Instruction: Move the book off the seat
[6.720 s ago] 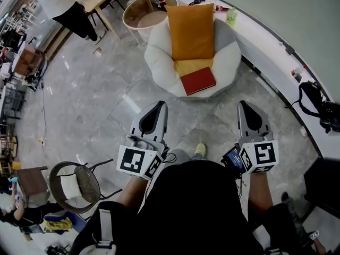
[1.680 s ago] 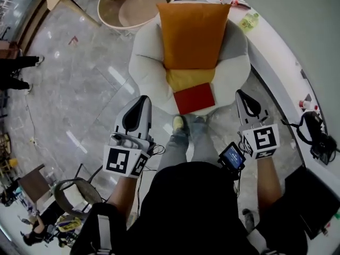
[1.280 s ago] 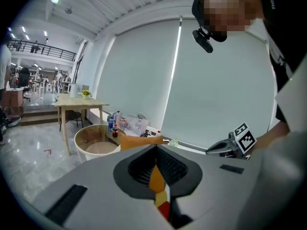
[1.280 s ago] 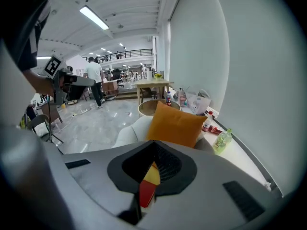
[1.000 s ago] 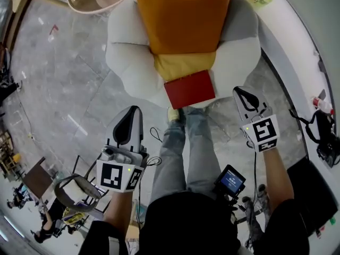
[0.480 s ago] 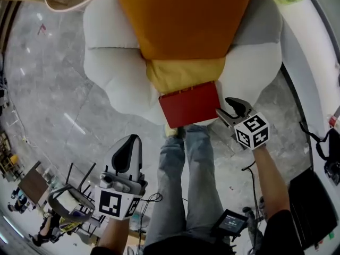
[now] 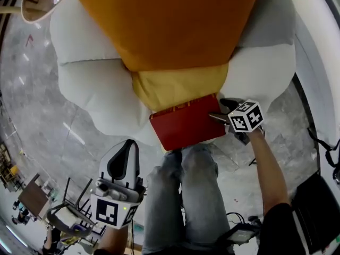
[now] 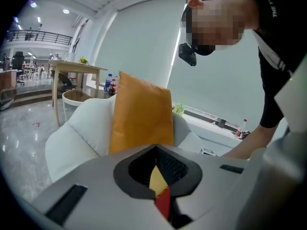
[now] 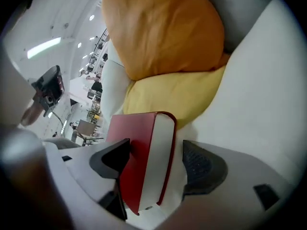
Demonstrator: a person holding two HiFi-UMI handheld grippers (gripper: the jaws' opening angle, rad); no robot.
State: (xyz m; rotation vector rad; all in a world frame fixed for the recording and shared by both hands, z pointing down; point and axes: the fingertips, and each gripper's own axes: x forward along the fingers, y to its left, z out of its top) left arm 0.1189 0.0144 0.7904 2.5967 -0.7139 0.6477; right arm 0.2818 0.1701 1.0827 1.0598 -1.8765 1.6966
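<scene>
Grey shiny floor [image 7: 32,105] all around, with a round wooden table [image 7: 37,1] far off at the left. Low on the left, beside the legs: left gripper [image 7: 123,161], held over the floor and well apart from the seat. Jaws pressed together, nothing between them.

Further right, big white seat [image 7: 90,84], soft and puffy. Tall orange pillow [image 7: 164,20] leaning up against its back. Flat yellow cushion [image 7: 175,86] lying just under the pillow's near end. Red book [image 7: 186,125] lying flat at the near edge of the seat, touching the near side of the yellow cushion. Legs in blue jeans [image 7: 183,195] just on the near side of the book.

Right at the book's right edge: right gripper [image 7: 222,110], down low by the seat. Jaws opening wide, with the edge of the book between them. One pad right by the red cover, the other pad clear of the book. No squeeze on it. White ledge [image 7: 319,52] curving along the far right.
</scene>
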